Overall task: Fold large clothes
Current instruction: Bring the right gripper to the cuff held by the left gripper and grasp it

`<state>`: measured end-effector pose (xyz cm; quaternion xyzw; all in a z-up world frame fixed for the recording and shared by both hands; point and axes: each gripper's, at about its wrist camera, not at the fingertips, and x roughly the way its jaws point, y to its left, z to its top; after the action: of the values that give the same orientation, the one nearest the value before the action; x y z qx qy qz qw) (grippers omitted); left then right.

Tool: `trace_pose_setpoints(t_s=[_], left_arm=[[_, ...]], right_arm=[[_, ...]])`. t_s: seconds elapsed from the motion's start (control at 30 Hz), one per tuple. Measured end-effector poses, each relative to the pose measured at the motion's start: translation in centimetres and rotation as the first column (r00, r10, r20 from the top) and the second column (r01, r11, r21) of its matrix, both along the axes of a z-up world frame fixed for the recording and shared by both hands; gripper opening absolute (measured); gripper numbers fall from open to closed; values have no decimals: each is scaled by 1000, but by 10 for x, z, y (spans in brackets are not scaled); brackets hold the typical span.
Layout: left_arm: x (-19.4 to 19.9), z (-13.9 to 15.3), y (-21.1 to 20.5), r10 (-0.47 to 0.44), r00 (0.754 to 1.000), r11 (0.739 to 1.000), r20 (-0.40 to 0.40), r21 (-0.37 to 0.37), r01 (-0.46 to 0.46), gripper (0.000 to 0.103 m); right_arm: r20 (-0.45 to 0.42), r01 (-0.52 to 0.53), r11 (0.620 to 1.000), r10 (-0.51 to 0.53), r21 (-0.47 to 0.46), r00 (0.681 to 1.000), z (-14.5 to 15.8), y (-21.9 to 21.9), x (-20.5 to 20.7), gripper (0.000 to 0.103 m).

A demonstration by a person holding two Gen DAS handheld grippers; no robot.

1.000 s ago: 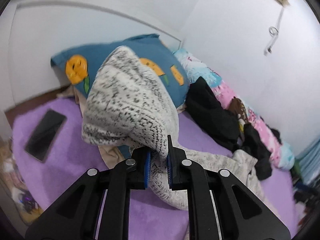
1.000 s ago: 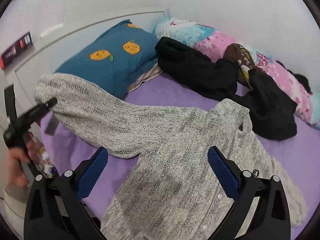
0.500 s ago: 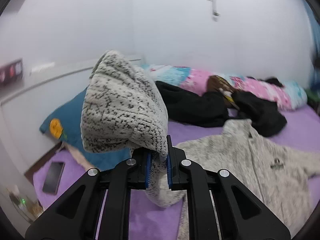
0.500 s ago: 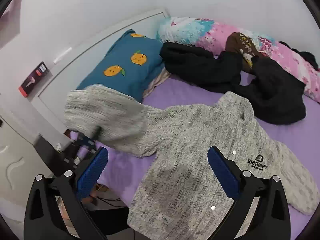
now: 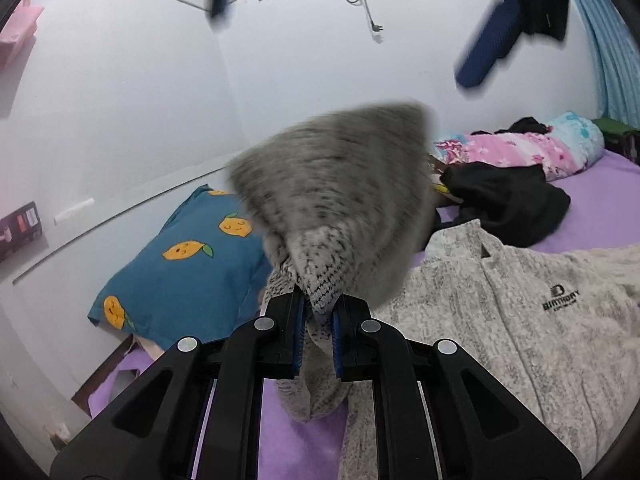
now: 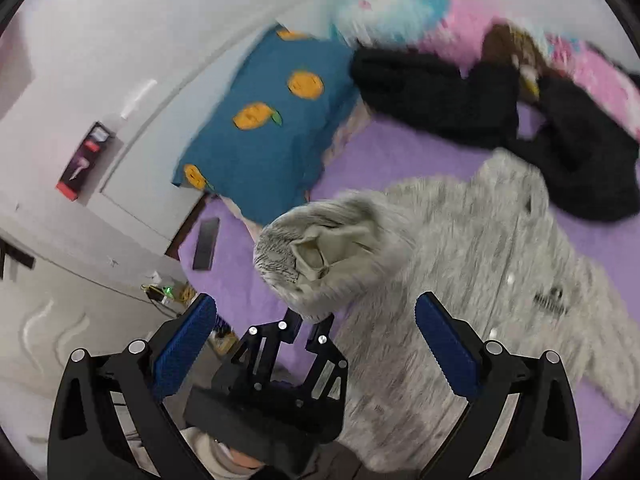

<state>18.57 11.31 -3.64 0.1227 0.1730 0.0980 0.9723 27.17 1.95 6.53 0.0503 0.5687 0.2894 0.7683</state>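
White walls (image 5: pixel 120 100) fill the upper half of the left wrist view, with a purple bedsheet (image 5: pixel 296 432) below them. A blue pillow with orange fruit prints (image 5: pixel 188 268) lies at the left centre. At the bottom centre, the left gripper (image 5: pixel 316 332) is clenched on the cuff of the grey knit sweater's sleeve (image 5: pixel 336 208), which rises blurred above the jaws in the middle of the frame. The grey knit sweater (image 5: pixel 520 320) itself lies spread flat on the sheet at the right, logo side up. Black clothing (image 5: pixel 508 200) lies heaped just beyond its collar, with a pink and blue patterned bundle (image 5: pixel 520 148) behind that against the wall. At the top right, the blurred blue pads of the right gripper (image 5: pixel 484 52) show from underneath.

Purple sheet (image 6: pixel 400 152) also fills the middle of the right wrist view, which looks steeply down on the bed. The right gripper (image 6: pixel 316 356) frames the bottom of the picture, its blue pads spread wide with nothing between them. Between them and lower, the left gripper (image 6: pixel 310 320) pinches the sleeve (image 6: pixel 320 252), whose open cuff faces the camera at the centre. The sweater (image 6: pixel 480 280) spreads to the right, the pillow (image 6: pixel 272 120) sits at the upper centre, the black clothing (image 6: pixel 460 96) at the upper right. A dark phone (image 6: pixel 206 242) lies on the sheet at the left centre.
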Motion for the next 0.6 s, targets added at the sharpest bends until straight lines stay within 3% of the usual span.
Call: trace_pose_setpoints(t_s=[0.07, 0.17, 0.37, 0.53, 0.6], left_arm=[[-1, -1, -2, 1, 1000, 1000, 7, 14, -1, 9], [-1, -3, -2, 1, 1000, 1000, 12, 24, -1, 9], [-6, -3, -8, -25, 999, 998, 47, 65, 22, 9], [-8, -4, -12, -39, 998, 995, 50, 92, 34, 9], [-9, -5, -15, -48, 997, 993, 53, 107, 42, 9]], right_arm=[[-140, 79, 996, -73, 38, 987, -21, -9, 17, 98], [-338, 202, 971, -148, 130, 929, -51, -27, 28, 98], [-412, 265, 942, -162, 206, 897, -70, -30, 26, 98], [-394, 265, 942, -169, 205, 904, -64, -26, 30, 96], [-376, 257, 947, -170, 193, 911, -61, -25, 31, 88]])
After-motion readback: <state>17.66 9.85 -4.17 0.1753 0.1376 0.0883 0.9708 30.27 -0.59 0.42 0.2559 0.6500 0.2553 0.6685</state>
